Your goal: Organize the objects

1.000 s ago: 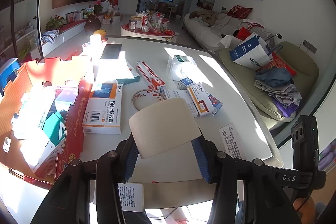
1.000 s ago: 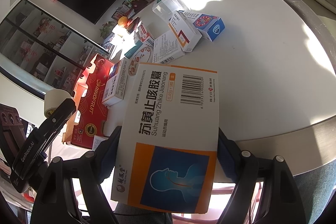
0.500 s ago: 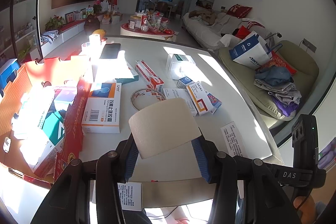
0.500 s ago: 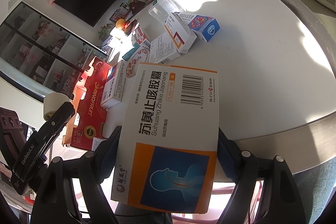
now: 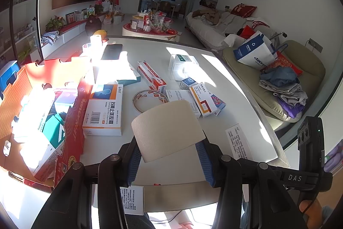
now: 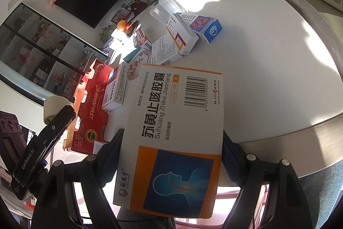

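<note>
Over the sunlit white table [image 5: 214, 70], my left gripper [image 5: 169, 156] is clamped on a beige roll of masking tape [image 5: 167, 128], while my right gripper [image 6: 171, 156] grips a white-and-orange cardboard medicine box [image 6: 175, 121]. The red cardboard fruit box [image 5: 72, 132], already holding packets, stands open at left.

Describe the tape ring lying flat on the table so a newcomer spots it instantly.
Start at the red carton on the table's left side. Right of it lies an orange-and-white box; the tape ring lies just right of that. It is the only flat hoop among rectangular boxes, with red print on its band.
</note>
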The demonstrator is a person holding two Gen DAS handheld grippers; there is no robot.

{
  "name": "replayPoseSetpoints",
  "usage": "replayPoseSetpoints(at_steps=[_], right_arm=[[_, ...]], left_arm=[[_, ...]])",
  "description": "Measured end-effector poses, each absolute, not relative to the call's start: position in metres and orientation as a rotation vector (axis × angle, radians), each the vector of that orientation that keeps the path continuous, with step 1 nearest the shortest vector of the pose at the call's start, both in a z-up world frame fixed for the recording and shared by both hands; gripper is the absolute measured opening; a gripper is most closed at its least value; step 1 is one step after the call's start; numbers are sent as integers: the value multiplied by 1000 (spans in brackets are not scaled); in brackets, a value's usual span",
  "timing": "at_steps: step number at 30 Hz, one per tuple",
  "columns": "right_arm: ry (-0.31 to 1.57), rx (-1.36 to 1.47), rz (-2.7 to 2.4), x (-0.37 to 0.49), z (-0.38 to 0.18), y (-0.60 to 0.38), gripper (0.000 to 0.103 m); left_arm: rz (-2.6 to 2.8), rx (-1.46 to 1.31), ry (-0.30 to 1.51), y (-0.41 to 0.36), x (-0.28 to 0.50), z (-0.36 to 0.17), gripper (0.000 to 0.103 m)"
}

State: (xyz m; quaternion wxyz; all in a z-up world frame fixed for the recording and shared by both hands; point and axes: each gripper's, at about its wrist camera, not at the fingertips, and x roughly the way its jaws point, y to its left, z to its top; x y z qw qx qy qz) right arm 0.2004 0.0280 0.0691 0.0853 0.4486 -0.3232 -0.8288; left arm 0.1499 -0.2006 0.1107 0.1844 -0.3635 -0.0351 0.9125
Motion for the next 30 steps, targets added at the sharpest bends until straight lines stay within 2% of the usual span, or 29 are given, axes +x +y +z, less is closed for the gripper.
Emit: replayPoseSetpoints(at_steps=[30], right_arm=[[-976, 1340, -2473, 202, 69, 27, 82]], left_arm=[[2568, -1024, -86, -196, 152, 112, 52]])
